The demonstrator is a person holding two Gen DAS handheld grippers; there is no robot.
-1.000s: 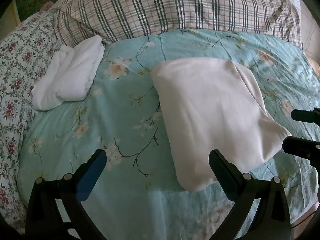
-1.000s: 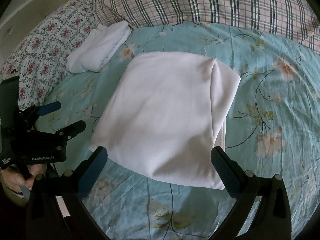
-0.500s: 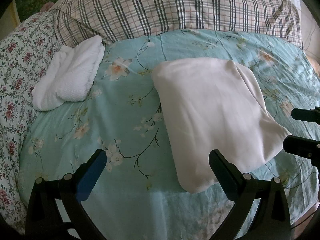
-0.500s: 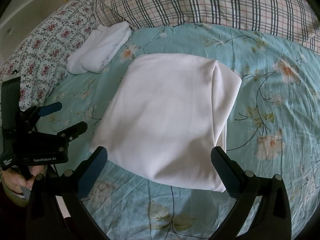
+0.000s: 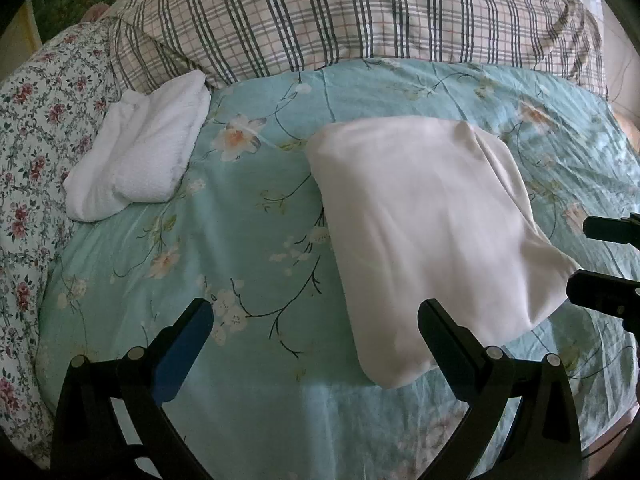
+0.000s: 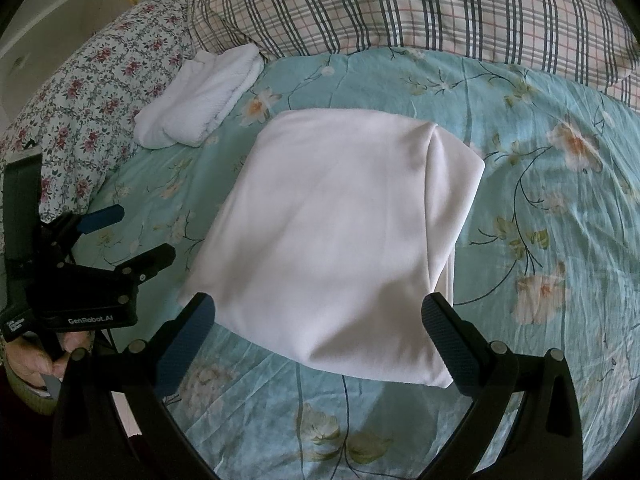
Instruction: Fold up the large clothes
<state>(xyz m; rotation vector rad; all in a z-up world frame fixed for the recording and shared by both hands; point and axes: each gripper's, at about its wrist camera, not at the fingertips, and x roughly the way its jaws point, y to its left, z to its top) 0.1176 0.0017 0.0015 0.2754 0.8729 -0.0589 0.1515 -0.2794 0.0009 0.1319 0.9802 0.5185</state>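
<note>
folded white garment (image 6: 340, 232) lies flat on teal floral bedsheet (image 6: 560, 208), centre frame. right gripper (image 6: 318, 324) fingers wide apart, empty, at its near edge. left gripper (image 5: 316, 328) likewise spread, garment at 2 o'clock. folded white towel (image 5: 136, 156) at 10 o'clock.

A teal floral bed (image 6: 540, 128) carries a folded white garment (image 6: 340, 232), a folded towel (image 6: 200, 100) and plaid pillows (image 6: 400, 4)

A home bedroom. A bed (image 5: 260, 248) fills the view, spread with a teal floral sheet (image 6: 552, 184). A plaid pillow (image 5: 360, 16) and a flowered pillow (image 6: 100, 80) lie at its head.
</note>
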